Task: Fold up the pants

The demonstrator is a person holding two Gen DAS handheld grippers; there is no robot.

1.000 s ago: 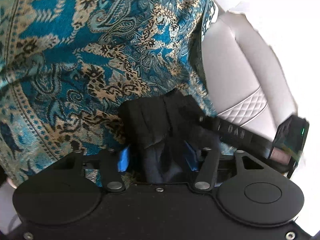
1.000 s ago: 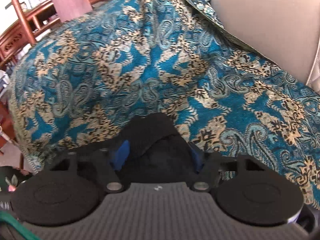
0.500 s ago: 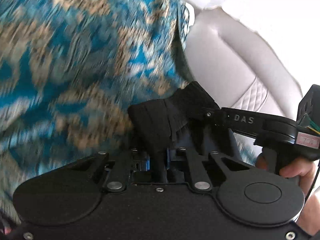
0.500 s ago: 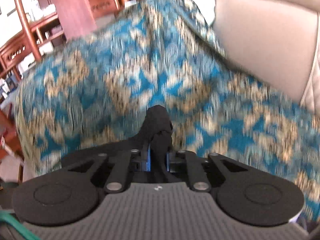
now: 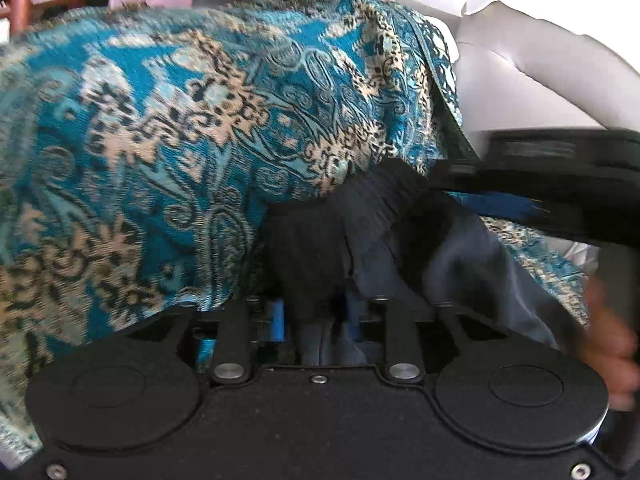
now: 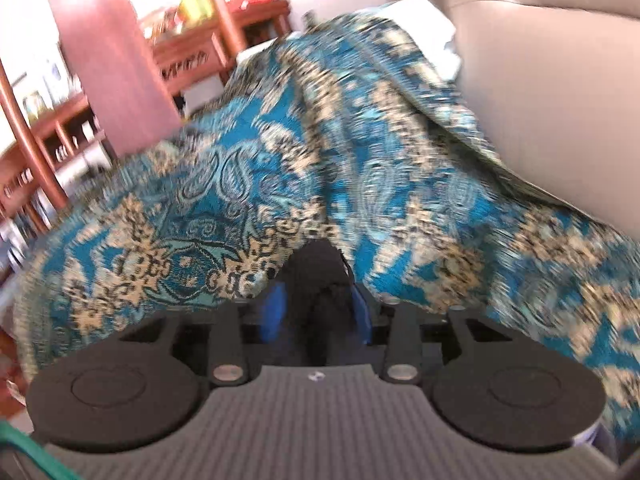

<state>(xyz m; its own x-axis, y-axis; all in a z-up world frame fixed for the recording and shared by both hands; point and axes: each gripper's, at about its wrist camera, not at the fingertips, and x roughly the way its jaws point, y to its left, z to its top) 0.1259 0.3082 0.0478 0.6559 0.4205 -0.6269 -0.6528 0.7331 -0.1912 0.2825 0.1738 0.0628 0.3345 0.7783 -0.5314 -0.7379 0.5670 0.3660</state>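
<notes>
The pants [image 5: 192, 120] are teal with a tan and black paisley print and a black waistband [image 5: 316, 240]. My left gripper [image 5: 316, 312] is shut on the black waistband, with the printed cloth hanging to its left. My right gripper [image 6: 320, 312] is shut on another part of the black band [image 6: 316, 268], and the printed cloth [image 6: 280, 184] drapes up and away over it. The right gripper's body [image 5: 560, 168] shows at the right of the left wrist view, close beside the left one. The fingertips of both are hidden in cloth.
A pale leather sofa back [image 6: 540, 92] stands at the right, also in the left wrist view [image 5: 520, 80]. Red-brown wooden furniture [image 6: 180, 52] and a pink pillar [image 6: 104, 52] stand at the back left. My hand [image 5: 612, 344] shows at the right edge.
Both grippers closed on the black waistband about half a second ago and have since lifted the pants. More of the room and the cloth's far edge now show.
</notes>
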